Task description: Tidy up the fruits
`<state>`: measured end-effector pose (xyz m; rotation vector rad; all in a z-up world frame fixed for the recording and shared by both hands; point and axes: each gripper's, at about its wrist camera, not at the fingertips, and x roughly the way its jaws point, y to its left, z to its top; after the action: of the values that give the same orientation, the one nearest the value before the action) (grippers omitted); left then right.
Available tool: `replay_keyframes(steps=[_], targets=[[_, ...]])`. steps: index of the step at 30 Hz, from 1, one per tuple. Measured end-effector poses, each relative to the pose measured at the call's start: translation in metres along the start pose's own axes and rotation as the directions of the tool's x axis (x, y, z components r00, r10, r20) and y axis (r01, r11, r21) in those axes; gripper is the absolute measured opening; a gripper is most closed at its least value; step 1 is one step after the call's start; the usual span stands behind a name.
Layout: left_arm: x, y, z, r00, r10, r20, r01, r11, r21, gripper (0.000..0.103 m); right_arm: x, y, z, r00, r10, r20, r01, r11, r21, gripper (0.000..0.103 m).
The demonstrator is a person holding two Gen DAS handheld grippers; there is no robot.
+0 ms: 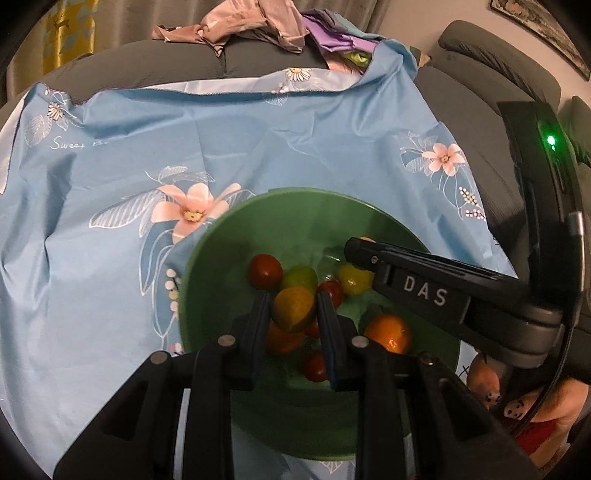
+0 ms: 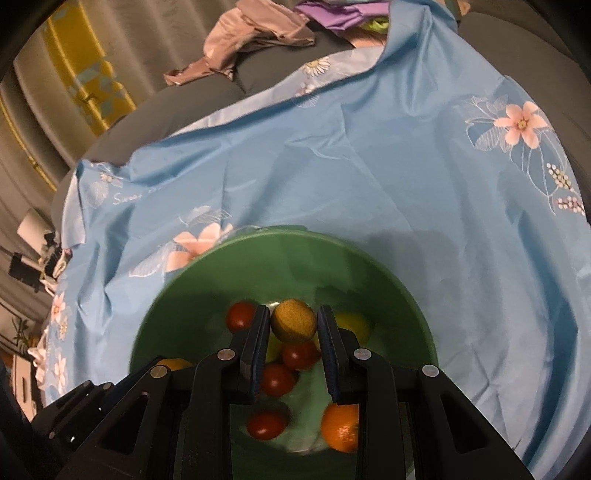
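Note:
A green bowl [image 1: 221, 266] sits on a blue flowered cloth and holds several fruits: red ones [image 1: 264, 271], a lime-green one [image 1: 300, 277], a yellow one [image 1: 354, 280] and oranges [image 1: 390, 332]. My left gripper [image 1: 293, 308] is shut on a yellow-orange fruit [image 1: 293, 310] above the bowl. My right gripper [image 2: 293, 321] is shut on a rough yellow-brown fruit [image 2: 293, 320] over the same bowl [image 2: 388, 266]. The right gripper also shows in the left wrist view [image 1: 360, 249], reaching in from the right. Red fruits [image 2: 275, 378] and an orange [image 2: 341, 428] lie below it.
The blue flowered cloth [image 1: 258, 140] covers a grey sofa [image 1: 480, 92]. Crumpled clothes [image 1: 251, 26] lie on the sofa back behind the cloth. A yellow curtain [image 2: 88, 85] hangs at the far left. A hand holds the right gripper at the right edge [image 1: 569, 410].

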<state>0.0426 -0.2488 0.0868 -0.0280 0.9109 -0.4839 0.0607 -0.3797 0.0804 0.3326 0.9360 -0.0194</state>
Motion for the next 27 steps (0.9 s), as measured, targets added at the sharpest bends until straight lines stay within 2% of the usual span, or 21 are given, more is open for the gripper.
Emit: replay_keyframes(steps=[8,9,11,12,13,14,17,21,24,27], targets=[[0.008,0.001,0.001,1.0,-0.007,-0.015,0.007,1.0,-0.006,0.025,0.003,0.001,0.001,1.0,-0.02,-0.009,0.02,1.0,-0.002,0.028],[0.007,0.0,0.001,1.0,-0.006,-0.012,0.006,1.0,-0.002,0.028,0.003,0.001,0.001,1.0,-0.023,-0.012,0.023,1.0,-0.002,0.028],[0.005,-0.002,0.001,1.0,-0.003,-0.001,0.003,1.0,0.018,0.06,0.003,0.001,0.002,1.0,-0.021,-0.015,0.021,1.0,-0.002,0.031],[0.001,-0.003,0.001,1.0,0.002,0.012,-0.002,1.0,0.023,0.079,0.002,0.001,0.002,1.0,-0.021,-0.012,0.021,1.0,-0.002,0.042],[-0.003,-0.003,0.001,1.0,0.0,0.028,-0.001,1.0,0.022,0.081,0.0,0.001,0.002,1.0,-0.023,-0.004,0.023,1.0,-0.002,0.054],[-0.007,-0.002,0.001,0.999,-0.008,0.042,0.008,1.0,0.02,0.081,-0.004,0.0,0.002,1.0,-0.027,0.011,0.027,1.0,0.002,0.057],[-0.02,0.0,0.004,0.998,-0.009,0.06,0.008,1.0,0.016,0.087,-0.016,0.0,0.002,0.998,-0.025,0.051,0.025,1.0,0.008,0.057],[-0.041,0.006,0.007,0.992,0.048,0.118,-0.049,0.999,0.01,0.102,-0.035,0.001,0.003,0.993,-0.012,0.113,0.011,1.0,0.008,0.058],[-0.052,0.014,0.009,0.987,0.062,0.149,-0.061,0.998,-0.016,0.102,-0.045,0.002,0.003,0.99,-0.009,0.143,0.008,1.0,0.005,0.065],[-0.057,0.019,0.009,0.985,0.069,0.156,-0.064,0.997,-0.034,0.102,-0.05,0.003,0.003,0.987,-0.012,0.159,0.012,1.0,0.001,0.066]])
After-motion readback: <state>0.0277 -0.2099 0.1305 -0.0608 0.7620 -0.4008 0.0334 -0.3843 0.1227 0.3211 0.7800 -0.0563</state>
